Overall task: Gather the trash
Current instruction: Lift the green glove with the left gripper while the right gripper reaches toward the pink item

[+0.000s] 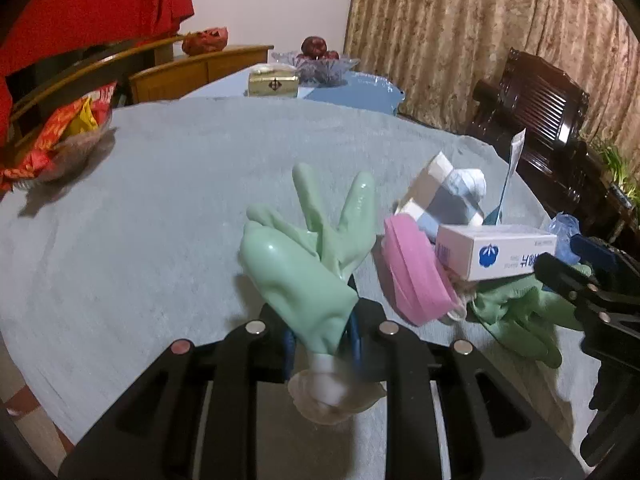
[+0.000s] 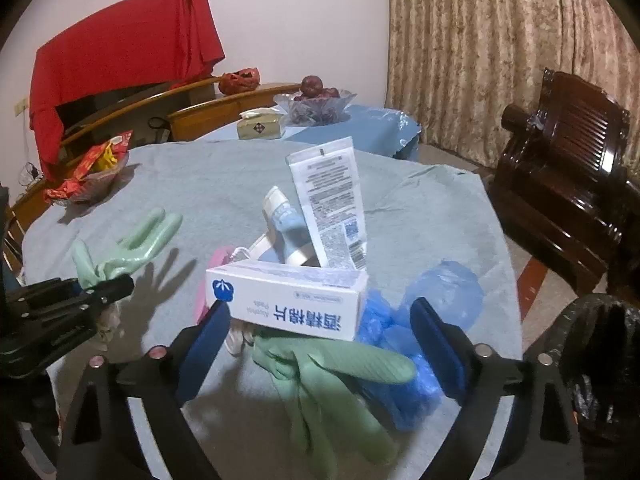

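l claw [image 1: 322, 338] pinches green glove [image 1: 304, 256], r claw [image 2: 320, 336] wide at box [image 2: 286, 300].

Both views sit low over the worktop [image 1: 160, 184], looking forward toward the wall and curtain at 12 o'clock. The left wrist view sits close behind a green glove [image 1: 304, 256], with the white box [image 1: 496, 252] at 3 o'clock. The right wrist view faces that box [image 2: 288, 300] close up, with the glove [image 2: 128, 248] at 9 o'clock.
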Available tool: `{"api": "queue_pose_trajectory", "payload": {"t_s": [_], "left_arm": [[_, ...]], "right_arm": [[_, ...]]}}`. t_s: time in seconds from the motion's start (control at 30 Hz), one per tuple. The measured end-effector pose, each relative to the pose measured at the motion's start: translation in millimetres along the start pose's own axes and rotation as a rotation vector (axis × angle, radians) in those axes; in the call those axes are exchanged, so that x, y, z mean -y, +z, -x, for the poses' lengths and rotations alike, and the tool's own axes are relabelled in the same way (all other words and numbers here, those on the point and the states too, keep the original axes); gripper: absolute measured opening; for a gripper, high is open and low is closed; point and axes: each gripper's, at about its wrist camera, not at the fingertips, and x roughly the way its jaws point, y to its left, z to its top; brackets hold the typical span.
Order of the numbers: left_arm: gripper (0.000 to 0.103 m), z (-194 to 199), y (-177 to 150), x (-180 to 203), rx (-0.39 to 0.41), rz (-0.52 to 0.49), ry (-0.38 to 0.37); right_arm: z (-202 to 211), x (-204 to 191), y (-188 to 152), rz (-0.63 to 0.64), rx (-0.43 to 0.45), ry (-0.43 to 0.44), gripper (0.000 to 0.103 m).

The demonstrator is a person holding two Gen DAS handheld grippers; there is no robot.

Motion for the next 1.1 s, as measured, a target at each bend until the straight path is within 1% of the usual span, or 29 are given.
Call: {"api": "queue_pose_trajectory", "payload": {"t_s": [0.1,0.17,0.23,0.33,0.57,0.8,0.9,1.0,1.1], "left_arm": [[0.02,0.0,3.7,-0.3,0.007,-0.005,-0.001],[0.02,-0.4,5.1,-1.1,0.008,-0.002,-0.002],[0.02,-0.6,5.9,-1.9,0.009,-0.001,-0.003],[0.02,-1.2,6.5,-2.5,0.007,-0.003,-0.002],[0.02,0.5,2.4,-10.0,0.004,0.001,0.019],[0.02,2.7,-4.4,-17.1,-0.005,0.012,0.039],[0.02,2.8,-6.2,-19.9,-0.011,0.012,0.045],[0.021,2.9,-7.0,-20.7,-0.013,0.014,0.047],[0.021,1.8,-6.3,-19.3,-0.014,0.012,0.044]], "right_arm": [[-8.2,-1.1,1.9,-0.01,-0.023,0.032,0.076],[-12.6,-2.1,2.2,-0.01,-0.038,0.045,0.074],[-15.1,-3.5,1.4,-0.014,-0.056,0.065,0.069],[-13.6,-5.2,0.4,-0.016,-0.064,0.105,0.066],[-2.1,-17.6,-2.2,-0.013,-0.065,0.191,0.065],[2.3,-34.5,-12.6,-0.015,-0.105,0.288,0.062],[4.7,-38.3,-14.4,0.003,-0.101,0.273,0.062],[5.4,-25.7,-8.8,-0.031,-0.08,0.236,0.062],[2.4,-13.3,-2.6,-0.038,-0.072,0.2,0.062]]}}
